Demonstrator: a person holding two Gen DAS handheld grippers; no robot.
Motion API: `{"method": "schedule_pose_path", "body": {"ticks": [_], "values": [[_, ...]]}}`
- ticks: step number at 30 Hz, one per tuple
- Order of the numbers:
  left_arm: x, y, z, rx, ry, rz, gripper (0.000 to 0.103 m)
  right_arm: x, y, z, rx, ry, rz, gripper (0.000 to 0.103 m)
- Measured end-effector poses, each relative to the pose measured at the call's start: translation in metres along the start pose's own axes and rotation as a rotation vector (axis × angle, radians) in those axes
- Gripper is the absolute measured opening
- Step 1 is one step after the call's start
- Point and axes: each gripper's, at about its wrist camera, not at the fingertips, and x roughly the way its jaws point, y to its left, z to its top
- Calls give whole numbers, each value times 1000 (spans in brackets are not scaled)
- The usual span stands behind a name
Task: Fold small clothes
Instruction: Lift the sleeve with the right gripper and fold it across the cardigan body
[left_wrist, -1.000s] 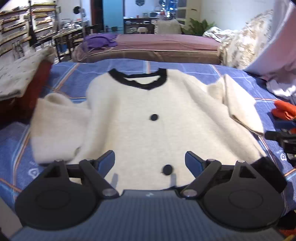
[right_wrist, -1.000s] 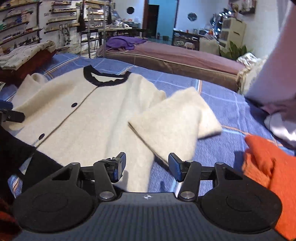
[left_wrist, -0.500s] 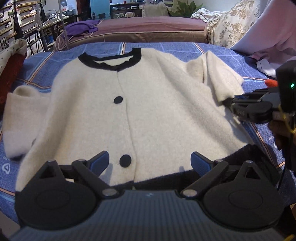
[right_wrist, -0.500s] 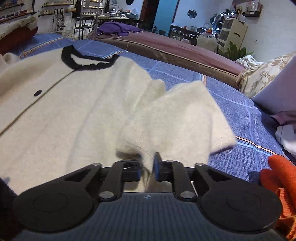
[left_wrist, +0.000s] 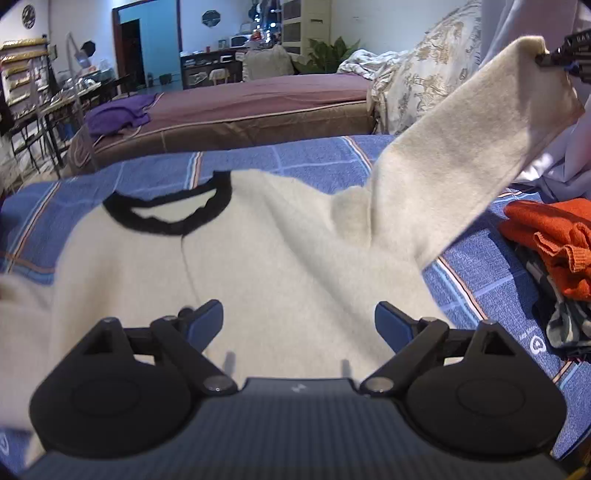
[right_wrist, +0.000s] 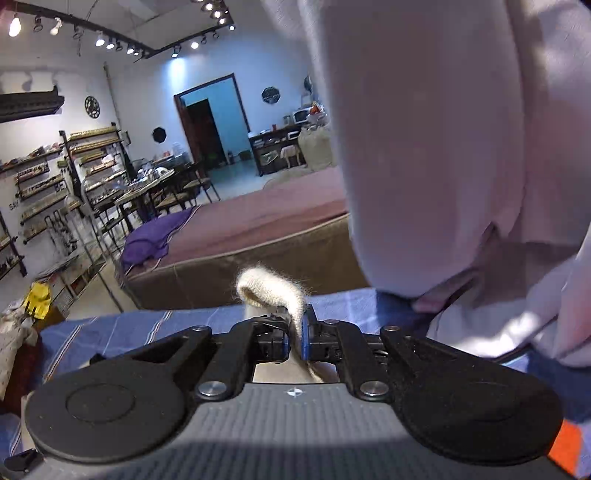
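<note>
A cream cardigan (left_wrist: 258, 258) with a black neckline (left_wrist: 166, 218) lies flat on the blue checked bedspread (left_wrist: 314, 155). Its right sleeve (left_wrist: 461, 147) is raised up and to the right. My right gripper (left_wrist: 554, 59) is shut on the cuff at the top right of the left wrist view. The right wrist view shows the cuff (right_wrist: 269, 288) pinched between the shut jaws of that gripper (right_wrist: 294, 334). My left gripper (left_wrist: 299, 325) hovers low over the cardigan's body. Its jaws are closing and still wide apart, with cloth under the gap but nothing pressed by the pads.
A pile of folded clothes topped by an orange knit (left_wrist: 546, 236) lies on the bedspread at the right. A person's pale garment (right_wrist: 443, 147) fills the upper right of the right wrist view. A second bed with a mauve cover (left_wrist: 240, 99) stands behind.
The right gripper shut on the sleeve's cuff and lifted it high off the bed. The left gripper moved forward over the cardigan, past the buttons, toward the neckline.
</note>
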Motion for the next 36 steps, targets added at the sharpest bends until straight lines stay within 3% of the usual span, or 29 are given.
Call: {"method": "schedule_pose_path", "body": {"ticks": [3,6,10,13,15,18,21,26,30,33,36], "values": [[27,-11,26,41,5,8,69,-11,-30,30,56,-30,-43,10],[61,-29,49,69,27,30,67,-20,-56,40,118,-41,-73,10],[105,-64,67,146,6,32,70,-35,-76,29,157,-22,-91,9],[145,-87,71,165,90,66,70,-40,-92,16,224,-1,-89,9],[165,-100,67,164,123,43,69,-39,-100,9,263,21,-82,9],[185,-120,53,218,160,63,69,-39,-97,0,255,60,-59,10],[186,-127,47,238,108,80,69,-39,-91,-2,266,73,-7,10],[177,-108,60,216,138,21,73,-31,-69,6,286,80,115,10],[127,-76,59,142,50,8,97,-25,-29,10,245,92,223,11],[83,-46,39,100,-2,49,100,-8,14,11,213,109,318,11],[51,-18,14,73,19,111,101,15,64,11,186,131,431,11]]}}
